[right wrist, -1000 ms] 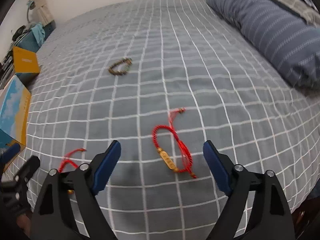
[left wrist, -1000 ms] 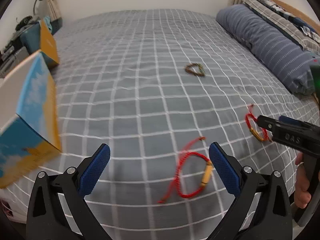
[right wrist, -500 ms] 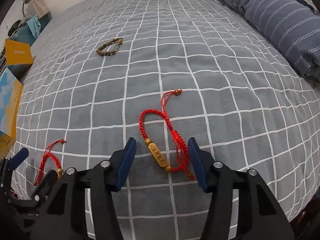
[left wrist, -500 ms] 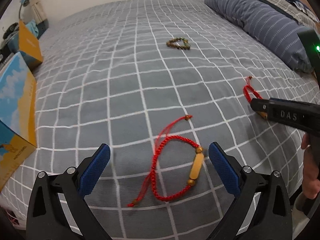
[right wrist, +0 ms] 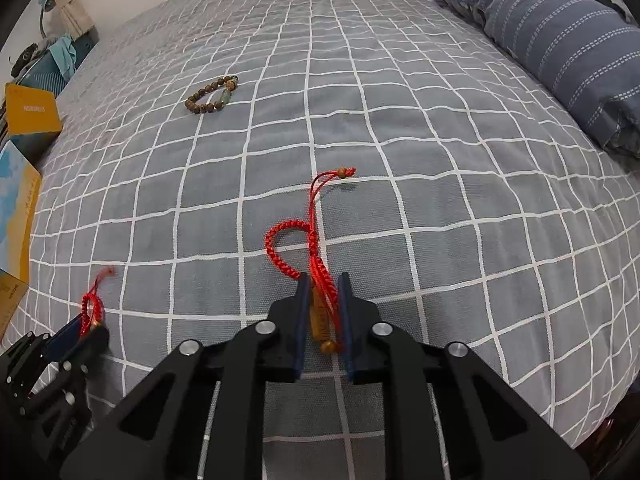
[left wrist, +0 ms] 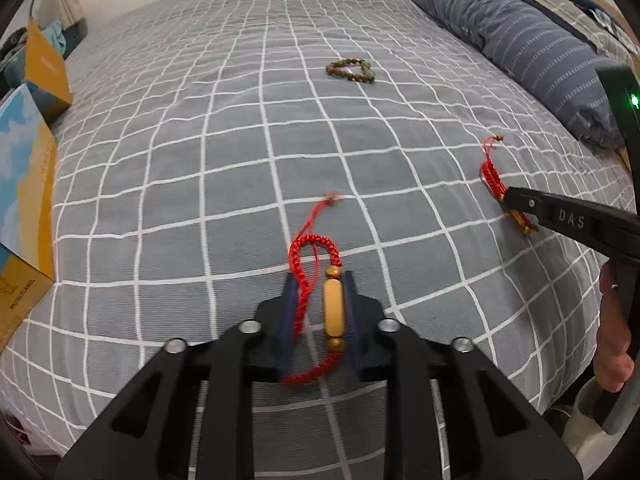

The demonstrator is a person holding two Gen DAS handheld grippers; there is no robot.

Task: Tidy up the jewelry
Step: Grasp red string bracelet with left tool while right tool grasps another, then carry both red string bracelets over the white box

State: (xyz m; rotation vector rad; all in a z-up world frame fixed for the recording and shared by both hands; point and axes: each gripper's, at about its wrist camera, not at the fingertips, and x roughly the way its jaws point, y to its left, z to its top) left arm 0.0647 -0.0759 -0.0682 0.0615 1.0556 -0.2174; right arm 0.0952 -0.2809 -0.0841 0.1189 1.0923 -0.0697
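Observation:
Two red cord bracelets with gold tube beads lie on the grey checked bedspread. My left gripper (left wrist: 319,280) is shut on the near-left red bracelet (left wrist: 316,246), its gold bead between the blue pads. My right gripper (right wrist: 323,285) is shut on the other red bracelet (right wrist: 290,240), with the cords and gold bead pinched between the pads. Each gripper also shows in the other's view: the right gripper (left wrist: 510,196), the left gripper (right wrist: 86,326). A brown bead bracelet (right wrist: 211,94) lies farther back, also in the left wrist view (left wrist: 351,71).
A blue striped pillow (left wrist: 520,40) lies along the right side of the bed. Blue and yellow boxes (left wrist: 24,176) stand at the left edge, with a yellow box (right wrist: 34,114) behind. The bed's front edge is just below both grippers.
Both grippers moved forward and down over their red bracelets and went from wide open to shut on them. The brown bead bracelet has not moved.

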